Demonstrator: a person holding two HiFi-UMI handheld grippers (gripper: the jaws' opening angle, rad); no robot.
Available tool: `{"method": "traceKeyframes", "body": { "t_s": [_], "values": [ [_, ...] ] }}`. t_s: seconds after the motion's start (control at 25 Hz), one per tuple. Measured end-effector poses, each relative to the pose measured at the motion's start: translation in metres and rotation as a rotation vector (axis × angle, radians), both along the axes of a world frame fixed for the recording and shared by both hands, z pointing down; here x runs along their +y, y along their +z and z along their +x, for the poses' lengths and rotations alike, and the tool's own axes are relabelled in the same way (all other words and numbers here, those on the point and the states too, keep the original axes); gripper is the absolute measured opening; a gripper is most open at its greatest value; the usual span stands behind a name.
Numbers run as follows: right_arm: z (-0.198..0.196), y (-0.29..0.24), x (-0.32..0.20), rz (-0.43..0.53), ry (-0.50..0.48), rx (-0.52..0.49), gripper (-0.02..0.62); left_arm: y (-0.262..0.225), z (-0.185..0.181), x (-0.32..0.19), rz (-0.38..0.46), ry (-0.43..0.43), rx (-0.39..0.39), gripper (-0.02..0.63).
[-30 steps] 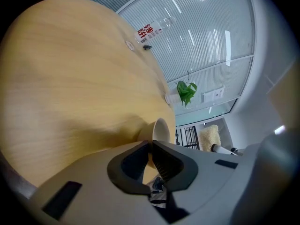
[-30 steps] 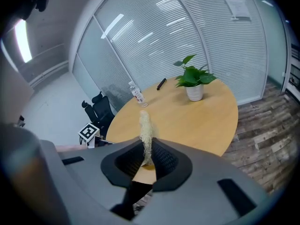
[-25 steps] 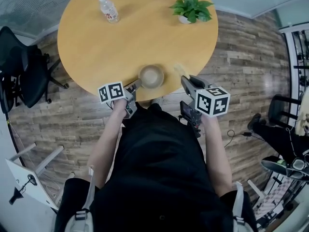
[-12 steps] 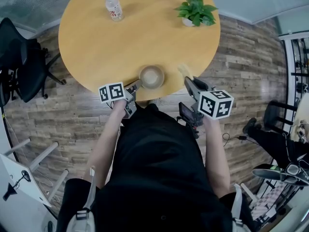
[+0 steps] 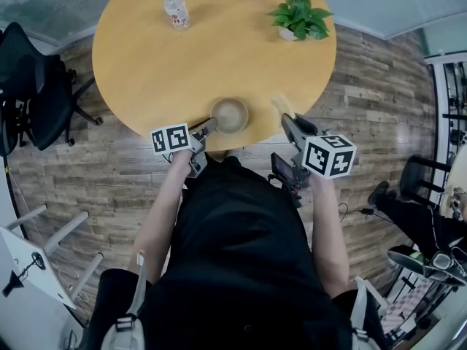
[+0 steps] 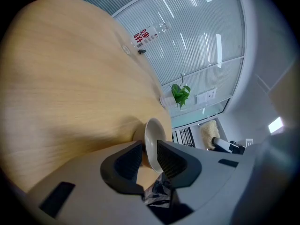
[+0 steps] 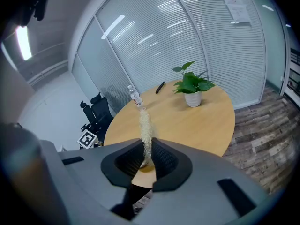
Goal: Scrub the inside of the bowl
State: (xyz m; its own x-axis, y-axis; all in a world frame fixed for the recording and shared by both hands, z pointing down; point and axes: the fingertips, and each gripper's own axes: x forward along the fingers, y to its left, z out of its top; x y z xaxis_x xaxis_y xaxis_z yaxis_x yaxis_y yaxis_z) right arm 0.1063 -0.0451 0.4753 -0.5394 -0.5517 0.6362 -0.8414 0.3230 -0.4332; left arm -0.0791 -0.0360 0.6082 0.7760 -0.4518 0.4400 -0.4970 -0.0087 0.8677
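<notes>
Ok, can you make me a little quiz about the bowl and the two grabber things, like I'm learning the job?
1. Pick one: what does the right gripper hold in its fingers? A a spoon. B a pale fibrous scrubber. C a fork.
2. True or false: the bowl stands at the middle of the table.
3. What is between the left gripper and its two fingers?
Key: 1 B. 2 False, it stands near the edge by the person. 3 The bowl's rim; those fingers have just been opening and stand loose around it.
</notes>
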Motion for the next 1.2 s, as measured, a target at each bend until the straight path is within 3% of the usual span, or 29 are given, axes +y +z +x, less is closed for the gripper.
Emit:
{"method": "traceKeyframes", "body": {
  "t_s": [0.36, 0.52, 0.68, 0.92, 1.2],
  "values": [
    [-0.002, 0.003, -0.004, 0.002, -0.018, -0.021, 0.046, 0.001, -0.014, 0.003, -0.017, -0.046, -0.022, 0.101],
    [-0.004, 0.004, -0.004, 0.005, -0.028, -0.037, 0.048, -0.008, -0.028, 0.004, 0.014, -0.098, -0.035, 0.100],
    [-0.014, 0.002, -0.002, 0.013, -0.061, -0.059, 0.047, -0.031, -0.040, 0.005, 0.085, -0.117, -0.076, 0.091],
    [-0.031, -0.009, 0.002, 0.054, -0.134, -0.114, 0.046, -0.084, -0.048, 0.012, 0.220, -0.152, -0.105, 0.029],
    [-0.071, -0.033, 0.021, 0.158, -0.297, -0.195, 0.046, -0.143, -0.016, 0.033, 0.436, 0.012, -0.203, 0.017]
  ]
}}
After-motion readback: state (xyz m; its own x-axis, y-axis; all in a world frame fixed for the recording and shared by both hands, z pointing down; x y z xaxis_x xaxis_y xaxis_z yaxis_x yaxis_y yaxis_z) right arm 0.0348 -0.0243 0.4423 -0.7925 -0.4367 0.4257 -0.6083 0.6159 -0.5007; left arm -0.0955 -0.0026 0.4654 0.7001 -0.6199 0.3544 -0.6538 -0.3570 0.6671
